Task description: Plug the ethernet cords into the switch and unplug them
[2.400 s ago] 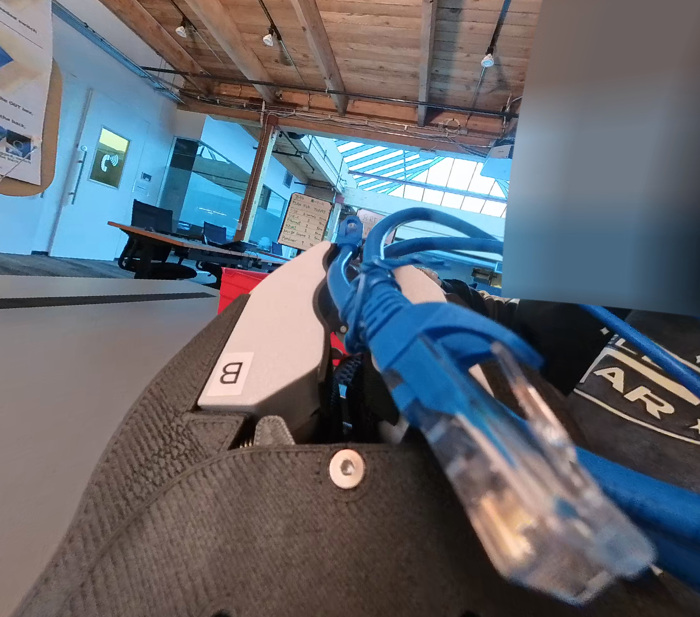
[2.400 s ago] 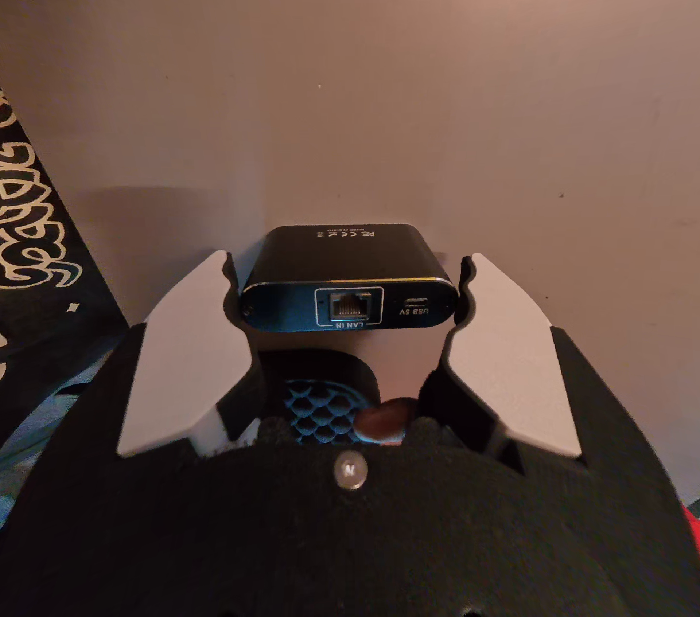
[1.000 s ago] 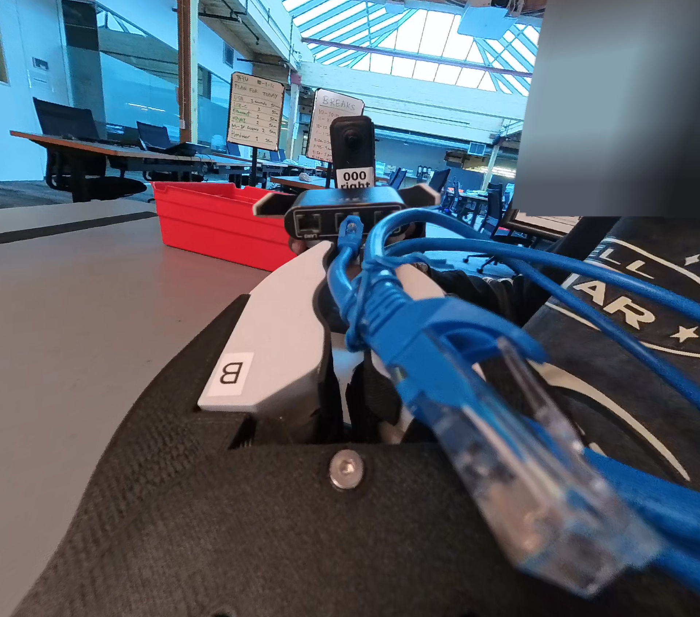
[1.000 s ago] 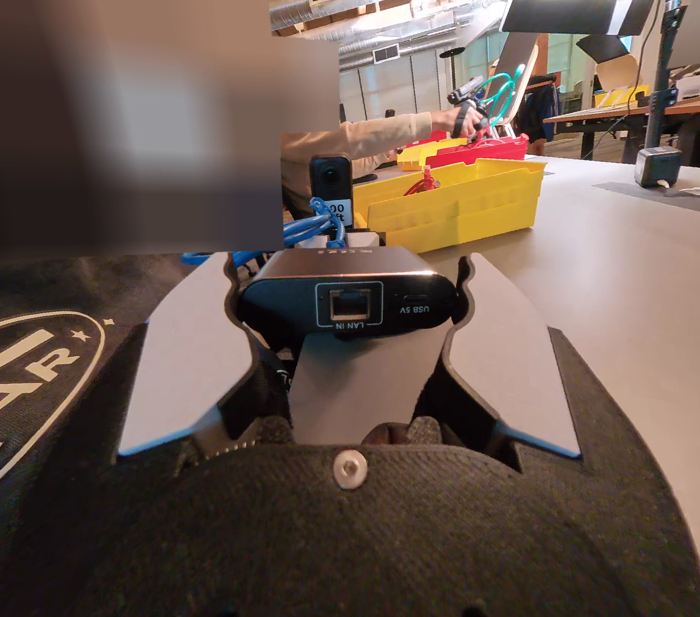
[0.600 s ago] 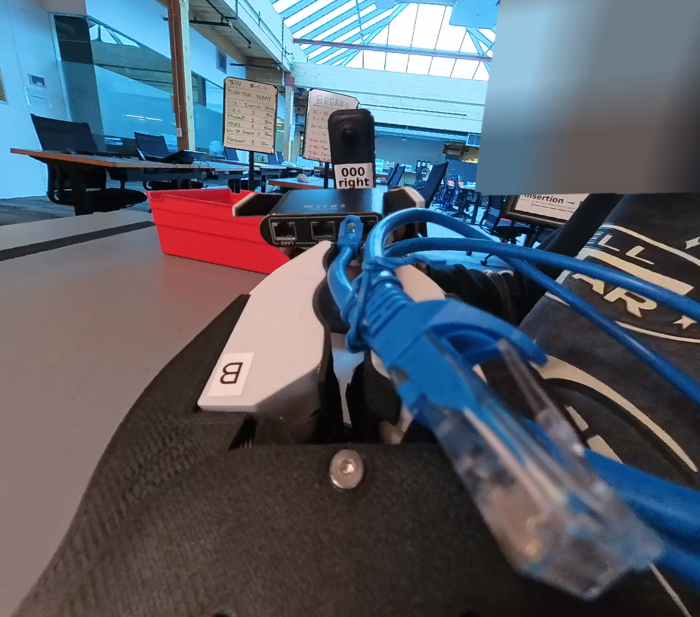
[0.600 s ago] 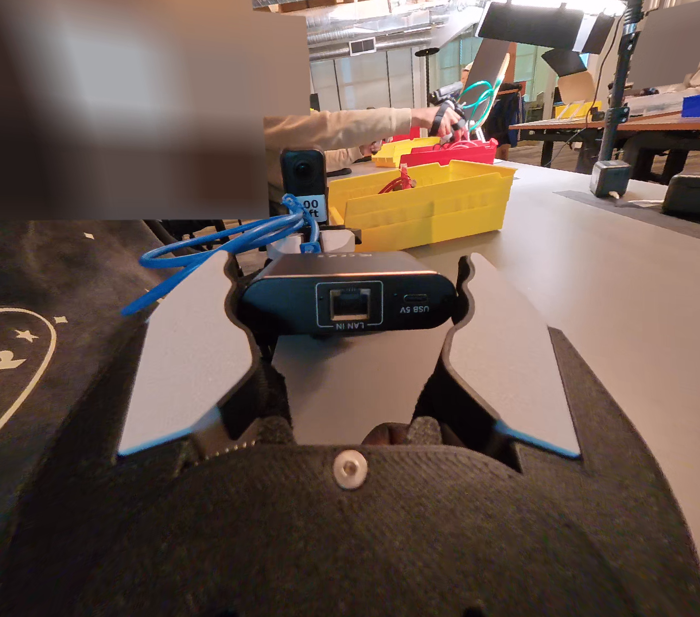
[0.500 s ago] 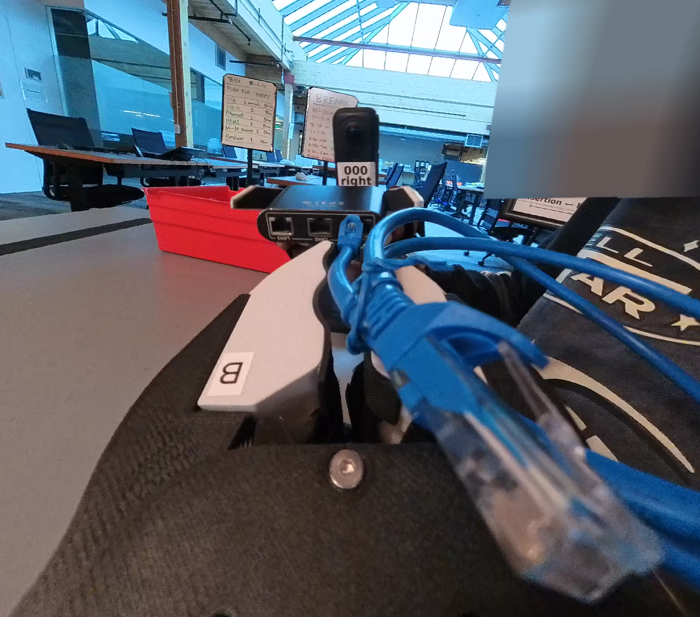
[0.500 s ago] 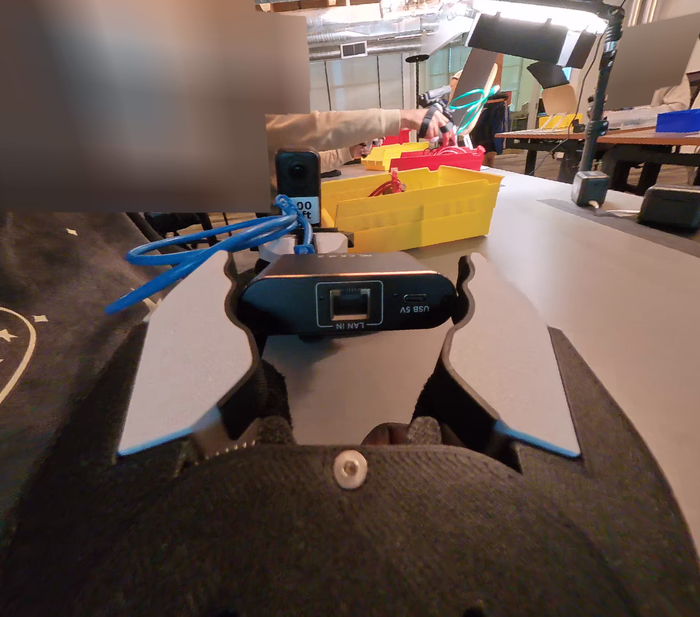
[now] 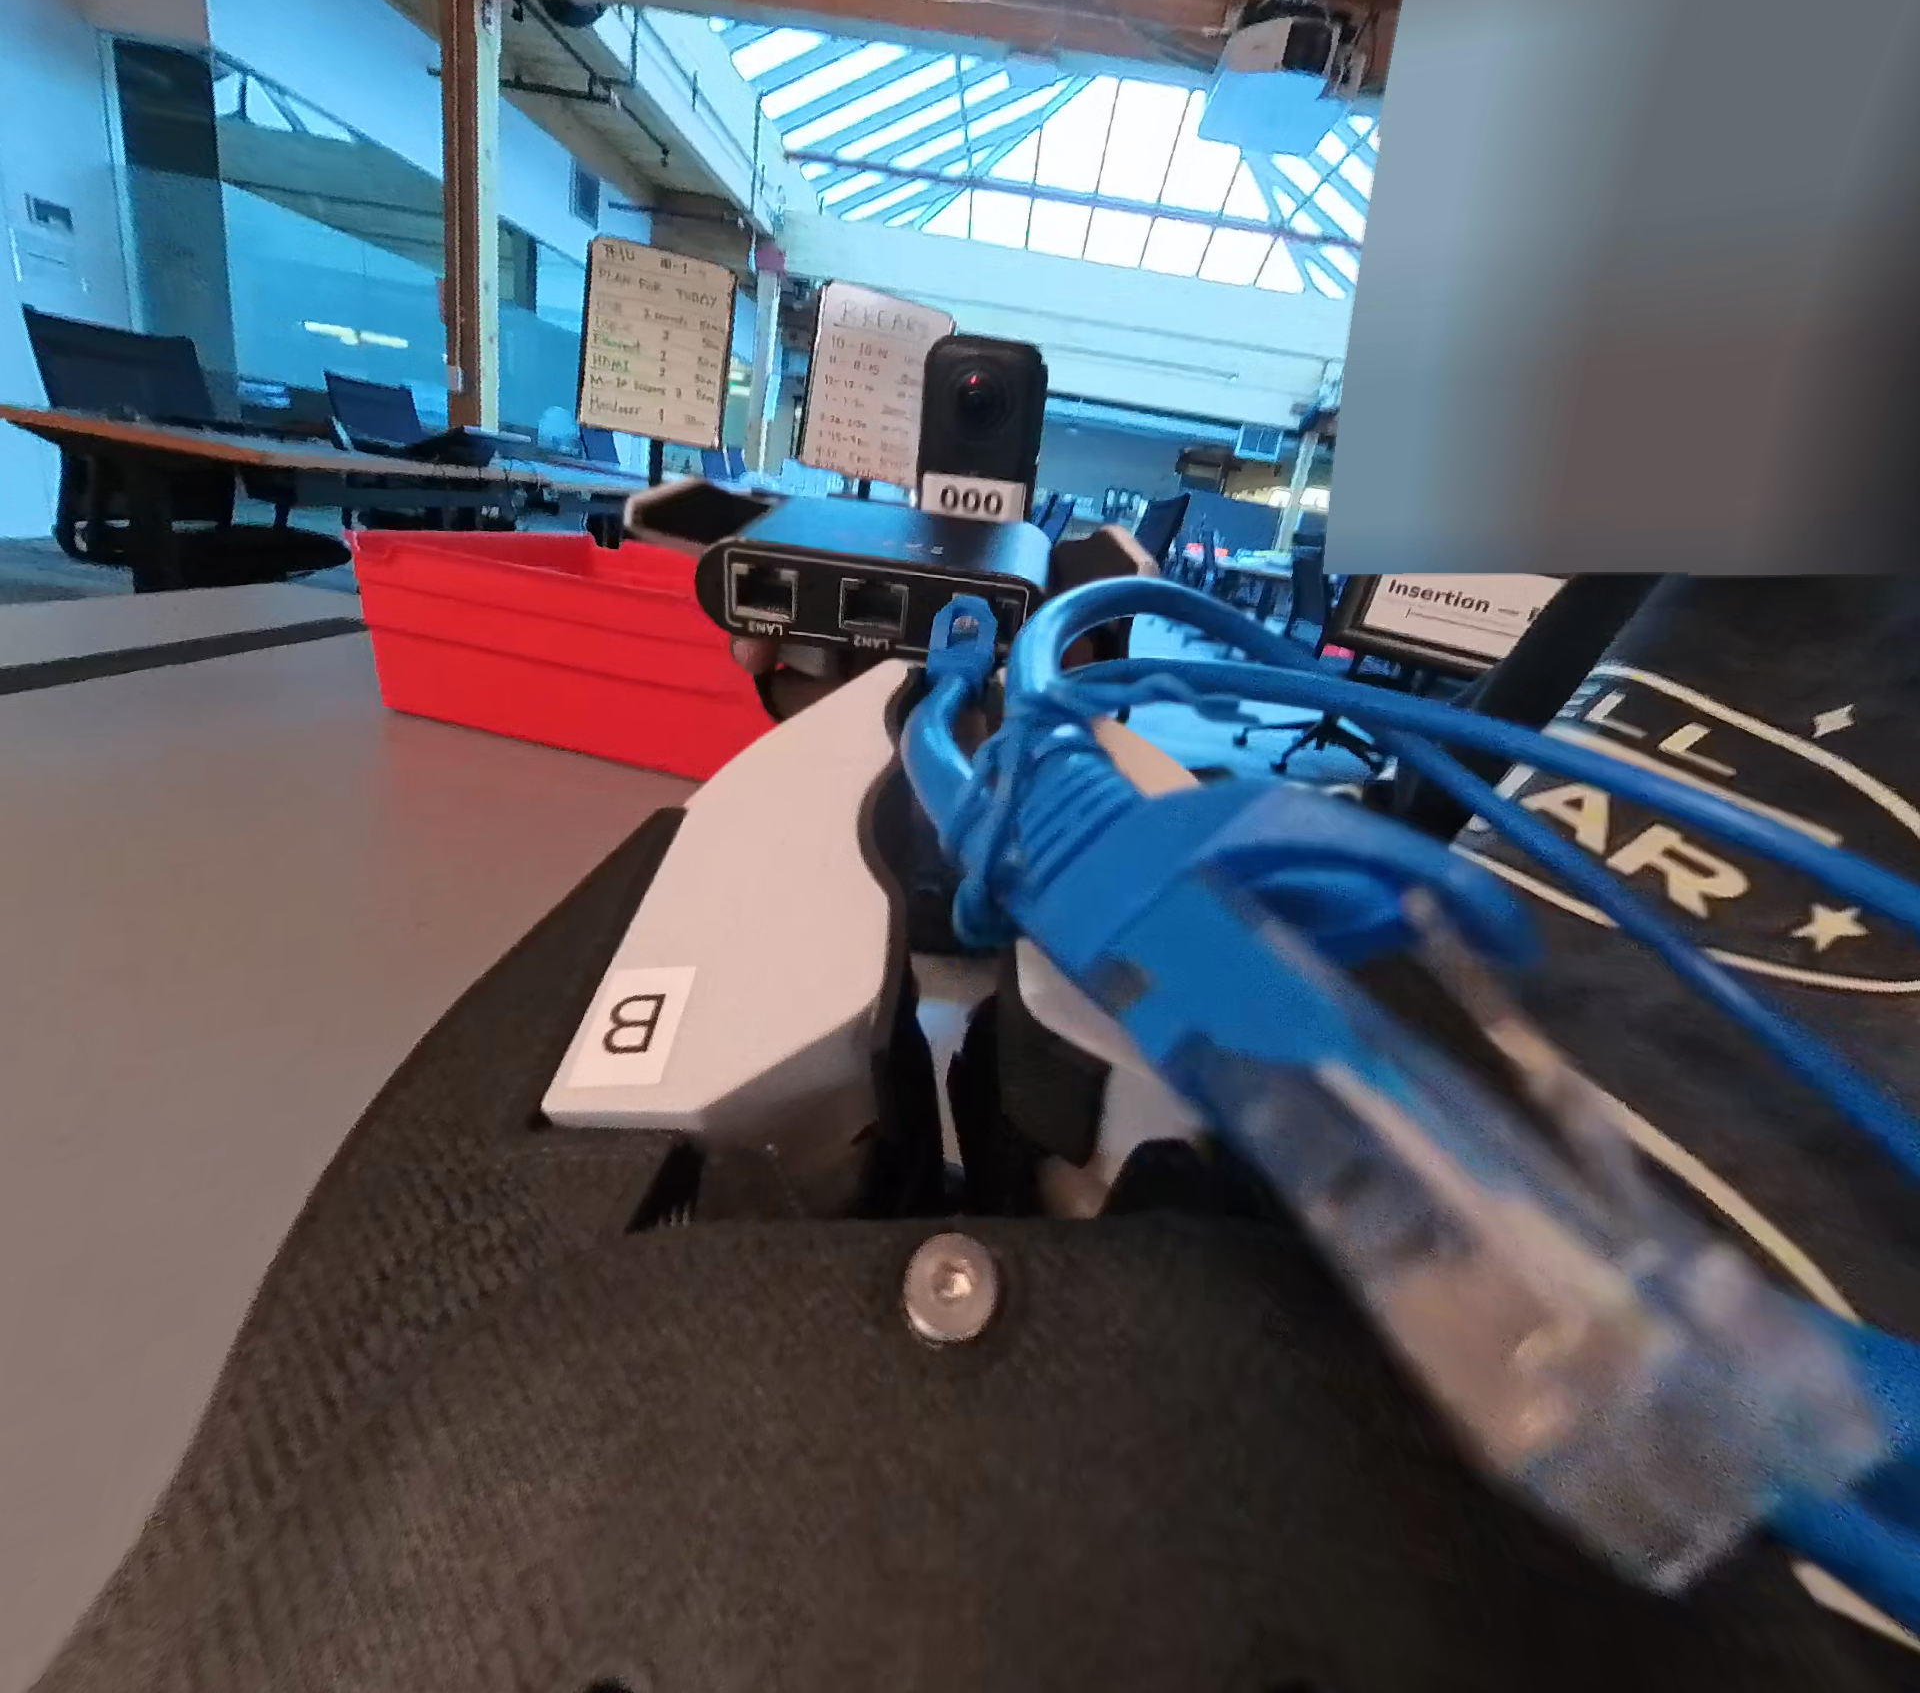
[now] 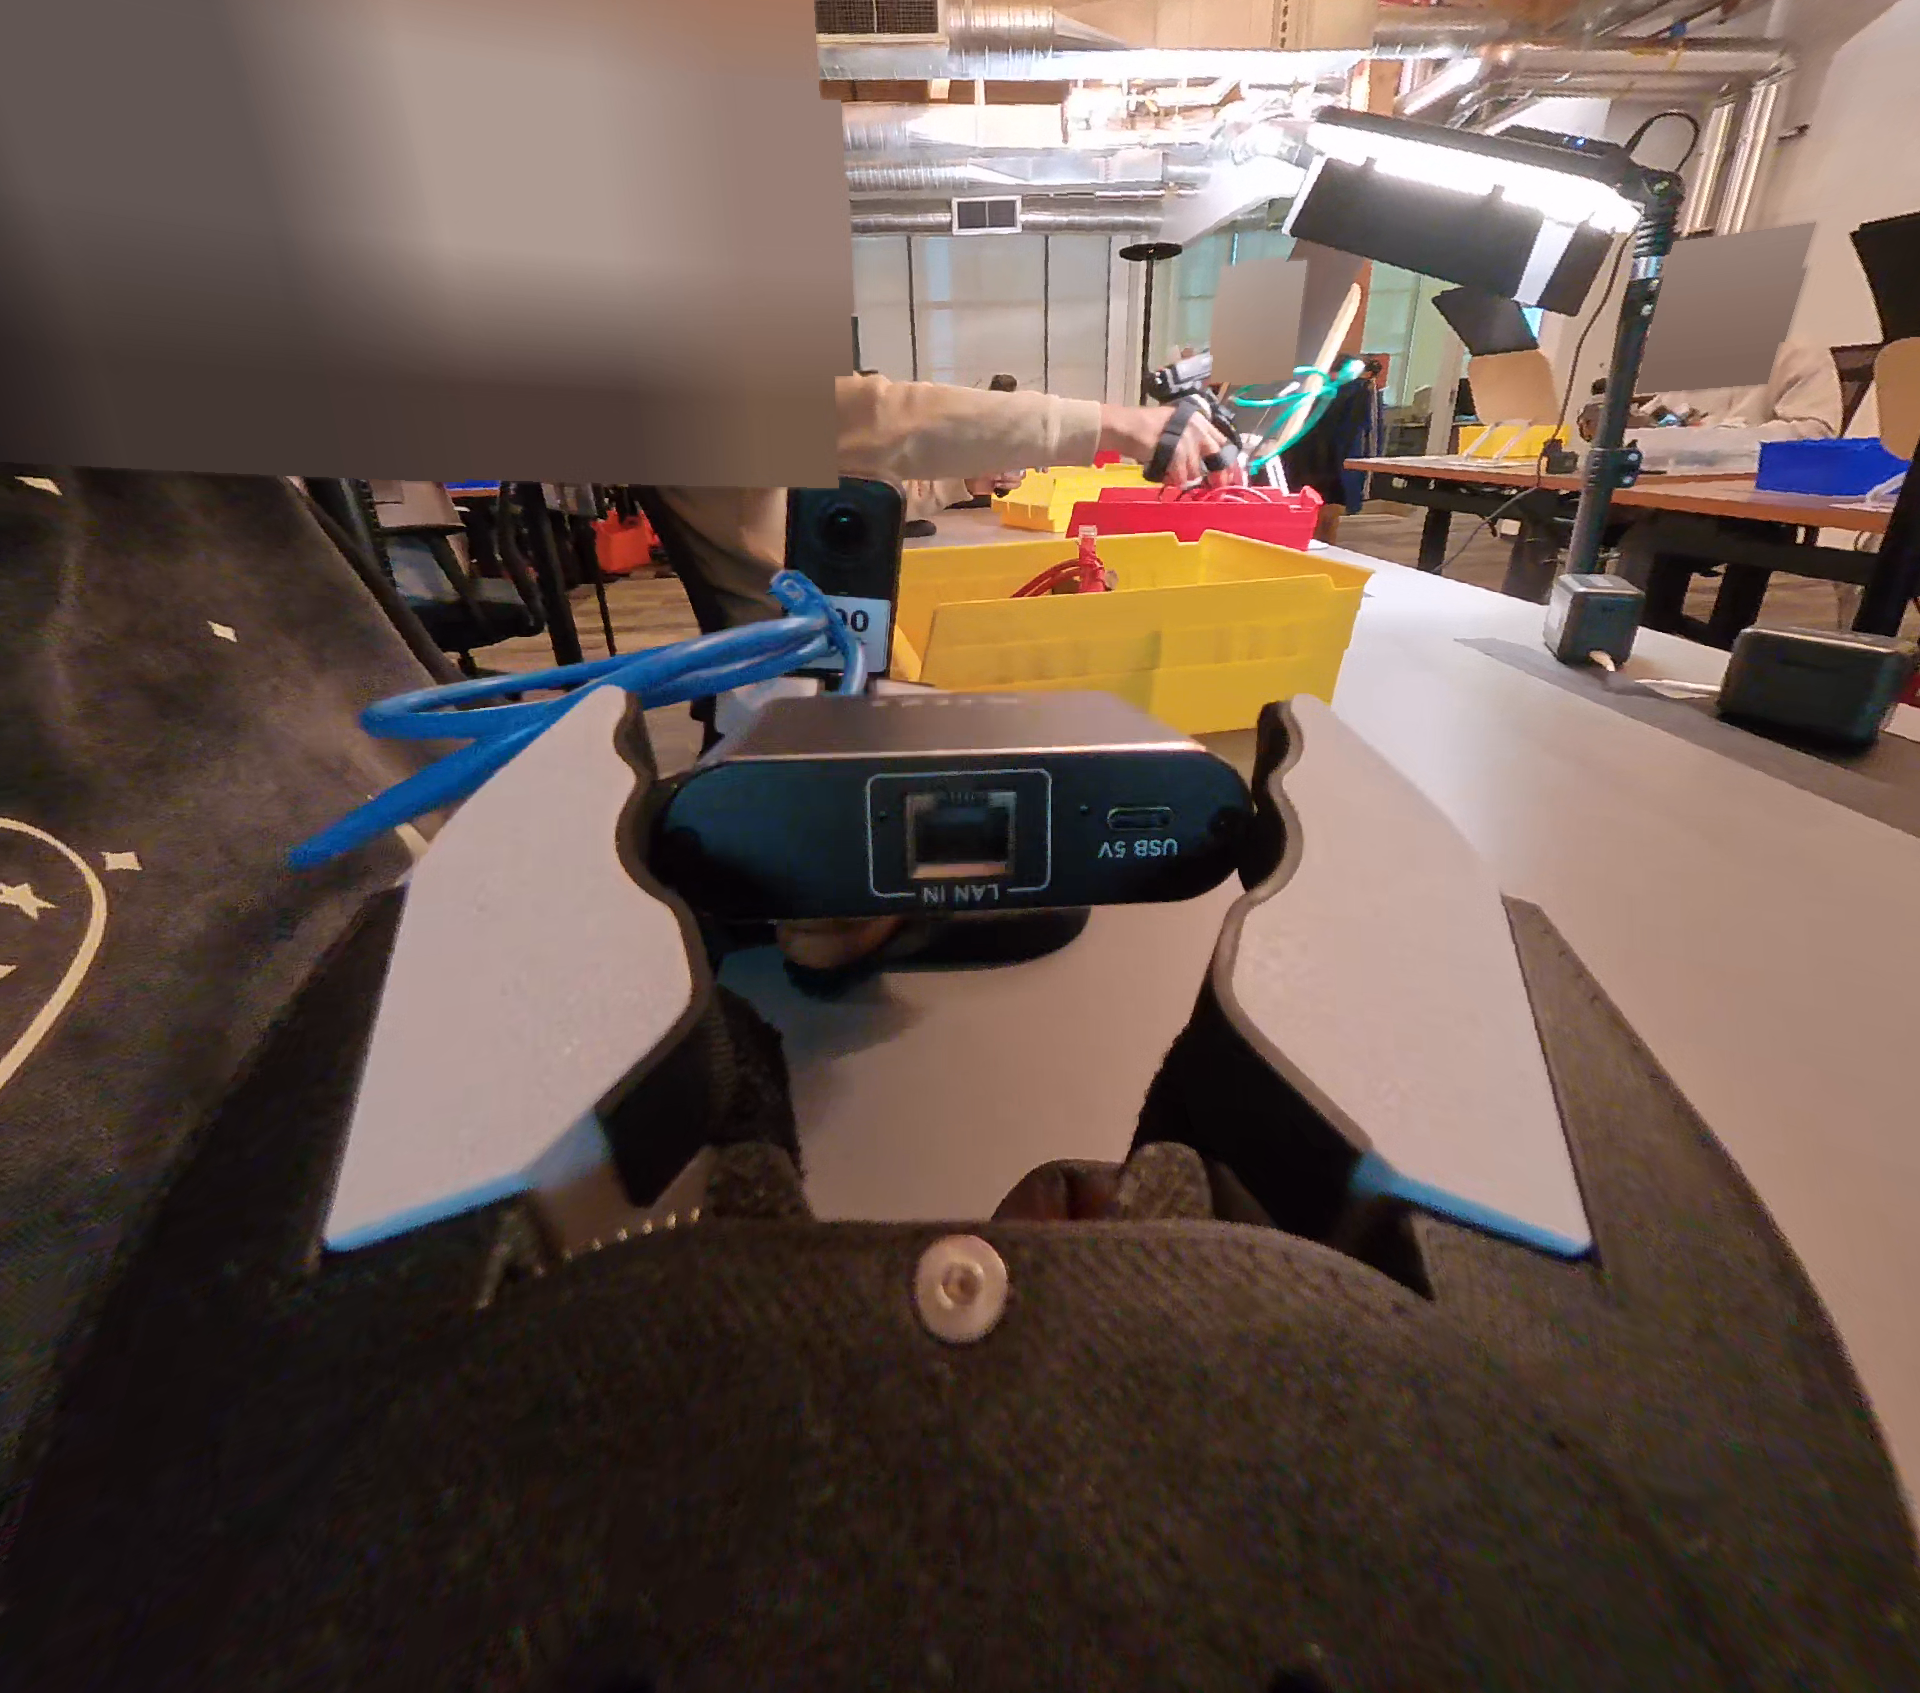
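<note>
In the left wrist view, the left gripper has its fingers drawn narrow onto a bundled blue ethernet cord, pinched at the coil so the loops trail off toward 3 o'clock while one clear plug lies back over the gripper body toward 4 o'clock, pointing away from the ports, which suggests this end is not the one about to go in. Straight ahead at 12 o'clock the black switch faces this camera with a row of open ports, presented at plug height; a red bin sits on the grey table at 10 o'clock. In the right wrist view, the right gripper clamps the switch across its short ends, fingers spread wide to its full breadth, lifted clear of the table so the far face meets the cord, near 10 o'clock. A yellow bin stands behind at 1 o'clock.
</note>
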### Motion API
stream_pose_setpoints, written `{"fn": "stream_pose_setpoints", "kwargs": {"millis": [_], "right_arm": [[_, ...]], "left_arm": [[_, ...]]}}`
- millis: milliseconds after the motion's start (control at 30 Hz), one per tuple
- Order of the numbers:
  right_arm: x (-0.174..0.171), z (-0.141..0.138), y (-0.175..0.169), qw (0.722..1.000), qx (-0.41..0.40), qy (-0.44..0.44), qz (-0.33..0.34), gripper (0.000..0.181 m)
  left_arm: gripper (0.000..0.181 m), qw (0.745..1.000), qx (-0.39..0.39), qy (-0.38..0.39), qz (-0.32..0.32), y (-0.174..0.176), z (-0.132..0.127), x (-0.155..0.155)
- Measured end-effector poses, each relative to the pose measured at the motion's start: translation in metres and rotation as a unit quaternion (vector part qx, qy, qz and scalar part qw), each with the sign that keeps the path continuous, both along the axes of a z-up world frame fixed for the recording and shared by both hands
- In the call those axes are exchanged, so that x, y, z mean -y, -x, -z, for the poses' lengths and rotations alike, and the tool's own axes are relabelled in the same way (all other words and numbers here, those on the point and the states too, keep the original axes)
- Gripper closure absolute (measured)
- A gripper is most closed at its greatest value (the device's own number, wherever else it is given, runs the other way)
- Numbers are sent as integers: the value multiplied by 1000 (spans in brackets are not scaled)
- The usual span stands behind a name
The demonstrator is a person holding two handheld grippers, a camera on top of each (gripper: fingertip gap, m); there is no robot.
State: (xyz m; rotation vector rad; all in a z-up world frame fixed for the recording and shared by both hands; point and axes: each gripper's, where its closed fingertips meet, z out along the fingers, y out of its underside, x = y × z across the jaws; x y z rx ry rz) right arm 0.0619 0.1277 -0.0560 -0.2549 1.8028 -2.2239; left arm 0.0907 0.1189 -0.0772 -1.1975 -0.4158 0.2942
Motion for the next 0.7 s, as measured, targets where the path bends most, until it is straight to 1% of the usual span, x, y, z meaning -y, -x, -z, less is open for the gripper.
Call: {"fn": "stream_pose_setpoints", "kwargs": {"millis": [100,167,367,500,700], "right_arm": [[1,1,-3,1000,-4,2,0,72],[1,-1,-2,1000,-1,9,2,72],[3,-14,-7,998,12,56,3,72],[2,-14,-4,998,5,57,17,72],[0,-18,-5,997,10,71,10,73]], "left_arm": [[169,999,-1,-47,8,-2,-10,2],[169,998,1,-55,8,-2,-11,3],[168,994,-24,-105,-1,-7,-26,4],[169,997,-32,-65,-12,-7,-21,4],[169,998,-39,-50,-16,-8,-22,4]]}}
